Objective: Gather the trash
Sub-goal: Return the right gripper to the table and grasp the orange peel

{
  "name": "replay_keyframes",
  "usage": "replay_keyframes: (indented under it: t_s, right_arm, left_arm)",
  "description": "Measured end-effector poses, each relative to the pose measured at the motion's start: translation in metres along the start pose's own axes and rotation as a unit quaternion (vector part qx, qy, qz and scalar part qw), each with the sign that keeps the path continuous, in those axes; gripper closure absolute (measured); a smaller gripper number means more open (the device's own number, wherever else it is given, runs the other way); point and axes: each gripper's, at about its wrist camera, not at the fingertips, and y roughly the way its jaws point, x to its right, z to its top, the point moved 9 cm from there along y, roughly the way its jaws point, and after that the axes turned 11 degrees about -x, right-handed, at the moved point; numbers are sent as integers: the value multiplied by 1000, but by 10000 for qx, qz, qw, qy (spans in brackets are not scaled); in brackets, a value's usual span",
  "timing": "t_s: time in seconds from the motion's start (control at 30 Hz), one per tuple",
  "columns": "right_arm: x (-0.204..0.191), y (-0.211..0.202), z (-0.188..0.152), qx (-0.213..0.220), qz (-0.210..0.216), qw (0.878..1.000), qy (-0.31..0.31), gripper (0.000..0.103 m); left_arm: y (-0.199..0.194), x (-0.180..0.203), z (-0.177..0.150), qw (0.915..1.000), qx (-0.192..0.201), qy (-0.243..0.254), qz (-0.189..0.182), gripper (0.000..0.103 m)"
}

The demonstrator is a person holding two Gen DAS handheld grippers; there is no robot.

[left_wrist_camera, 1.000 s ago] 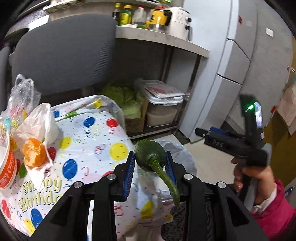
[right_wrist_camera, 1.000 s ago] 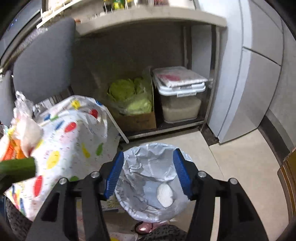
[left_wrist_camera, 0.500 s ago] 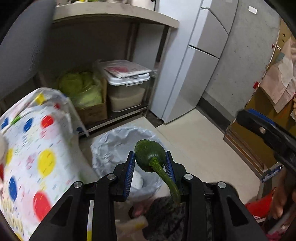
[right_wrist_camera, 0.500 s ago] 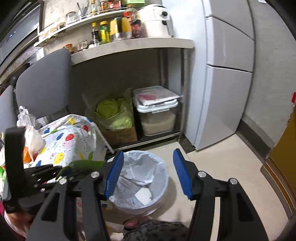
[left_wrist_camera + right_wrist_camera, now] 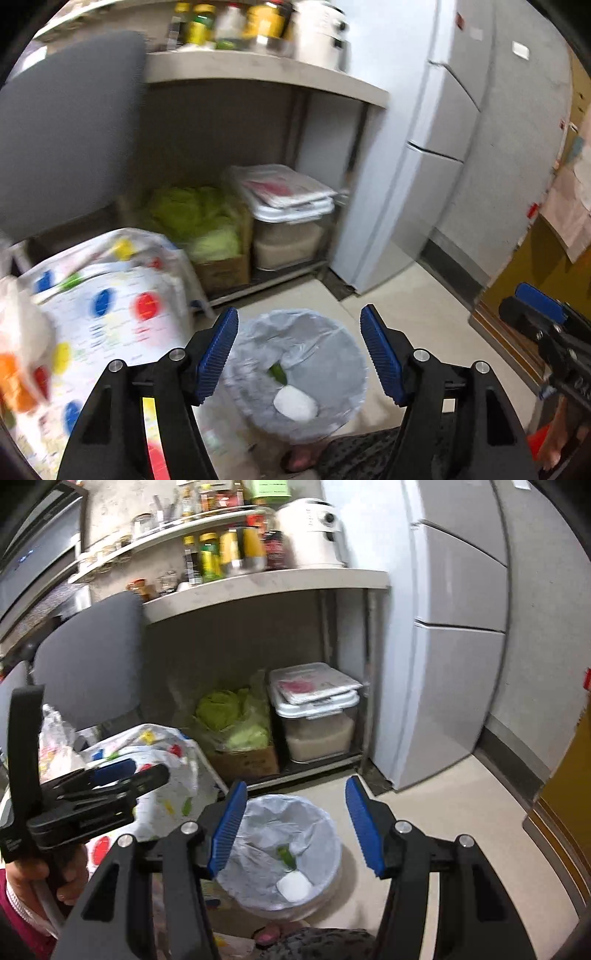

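Observation:
A round trash bin (image 5: 332, 354) lined with a grey bag stands on the floor below both grippers; it also shows in the right wrist view (image 5: 314, 834). A green vegetable piece (image 5: 277, 373) (image 5: 286, 854) and a white crumpled wad (image 5: 295, 404) (image 5: 294, 887) lie inside. My left gripper (image 5: 298, 352) is open and empty above the bin; it shows from the side in the right wrist view (image 5: 122, 775). My right gripper (image 5: 293, 829) is open and empty above the bin.
A table with a birthday polka-dot cloth (image 5: 110, 325) stands left of the bin, with plastic bags and an orange (image 5: 14, 380) on it. A shelf behind holds a cabbage box (image 5: 236, 734) and a lidded container (image 5: 314, 716). A grey chair (image 5: 88, 664) and a fridge (image 5: 454, 627) stand nearby.
My left gripper has opened and let go of the green vegetable piece, which now lies in the bin. The right gripper stays open and has risen a little.

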Motion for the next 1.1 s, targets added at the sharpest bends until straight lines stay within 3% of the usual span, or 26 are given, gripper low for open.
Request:
replay_keyframes:
  t_s: [0.17,0.3,0.37,0.53,0.63,0.8,0.97,1.03,1.1]
  right_arm:
    - [-64,-3,1,3,454,9980,-442,48]
    - [-126,-8,1,-21,907,9919,-894,48]
    - [-167,-10,-2,-50,1188,9856,-1202,48]
    - [-253,-11,-12,-141,1803,9669,-1798,48]
    - [-301,-4,-21,-273,2068,9555,-2088,48]
    - [-355,5,-38,-404,2250,9414,-2479,48]
    - [-384,33,-52,-524,2137,9369,-2716,48]
    - [-391,47,-56,-612,2015,9380,-2755,60]
    - [-393,65,-59,-715,1944,9394,-2732,66]
  left_arm:
    - [-52,-67,-35,9971,108,-426,628,34]
    - [-106,-134,-78,9867,123,-906,1348,34]
    - [-131,-164,-98,9789,144,-1149,1685,34]
    - [-195,-239,-152,9469,180,-1886,2596,34]
    - [-227,-270,-174,9323,300,-2233,2828,34]
    - [-252,-305,-197,9156,403,-2596,3043,34]
    - [-250,-322,-208,9138,454,-2778,2927,34]
    - [-242,-326,-207,9145,476,-2813,2869,34]
    - [-235,-331,-205,9146,473,-2842,2838,34]
